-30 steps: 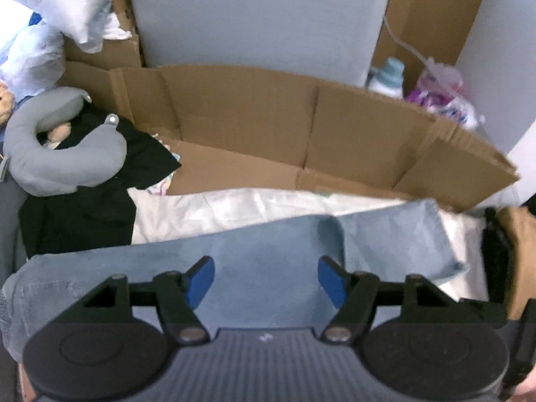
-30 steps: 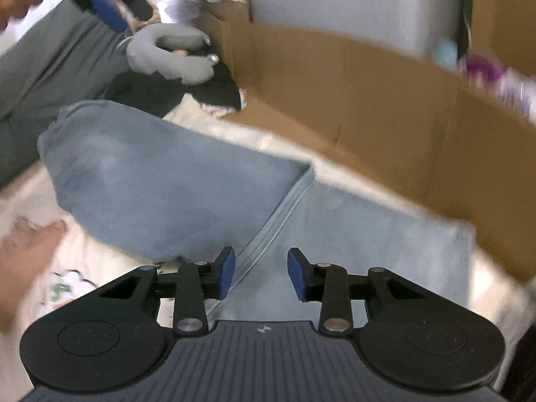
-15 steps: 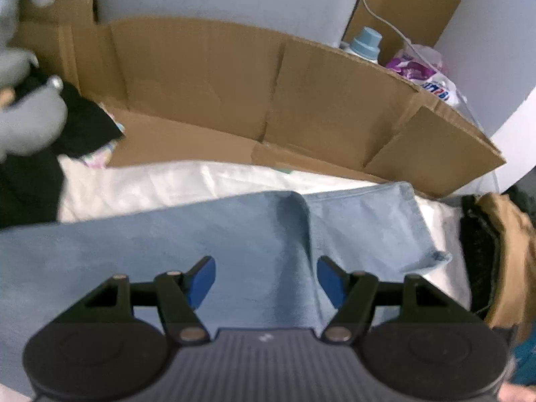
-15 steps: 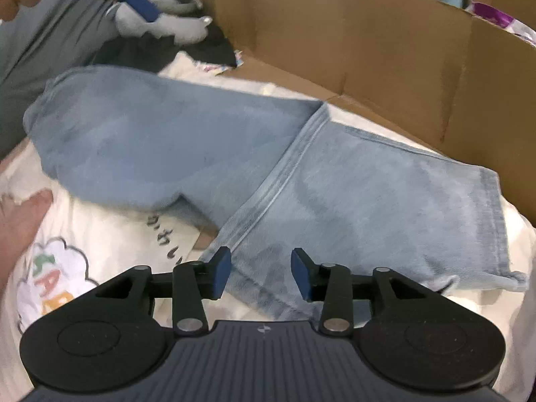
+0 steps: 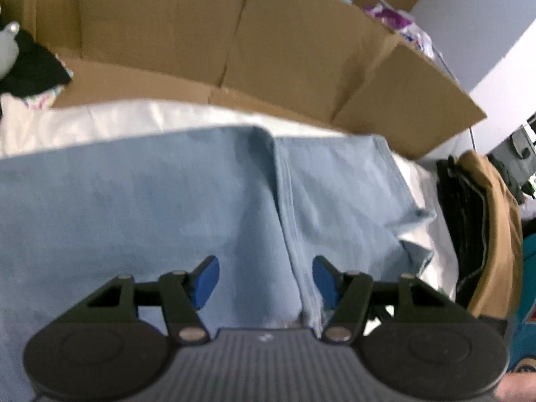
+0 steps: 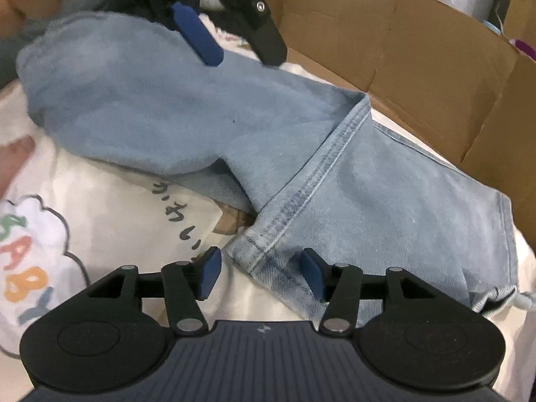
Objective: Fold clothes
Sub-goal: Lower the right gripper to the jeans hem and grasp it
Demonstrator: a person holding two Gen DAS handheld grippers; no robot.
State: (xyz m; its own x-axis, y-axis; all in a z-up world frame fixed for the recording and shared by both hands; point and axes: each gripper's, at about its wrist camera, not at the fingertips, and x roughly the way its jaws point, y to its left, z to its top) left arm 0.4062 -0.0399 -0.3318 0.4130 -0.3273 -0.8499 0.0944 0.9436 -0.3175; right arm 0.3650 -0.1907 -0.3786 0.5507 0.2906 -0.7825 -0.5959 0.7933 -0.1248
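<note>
Hovering w/ both claws spread and gripping nothing: right claw (image 6: 260,273) straddles the near hem corner of the jeans (image 6: 385,201), left claw (image 5: 266,279) hangs over the jeans' stitched side seam (image 5: 284,221), nearer the waist end. Jeans lie flat on a white printed sheet (image 6: 110,207), one pale section doubled over the other, so partly folded as they lie now. Cardboard wall (image 5: 268,43) stands just beyond the jeans; a brown-and-black garment pile (image 5: 482,234) sits off the jeans' right end.

Judgement: a pinch at hem corner looks next. To do it well, drop right claw so both denim layers sit between the pads, catch the thick seam, not sheet beneath, & keep edges square w/ the seam before lifting.
</note>
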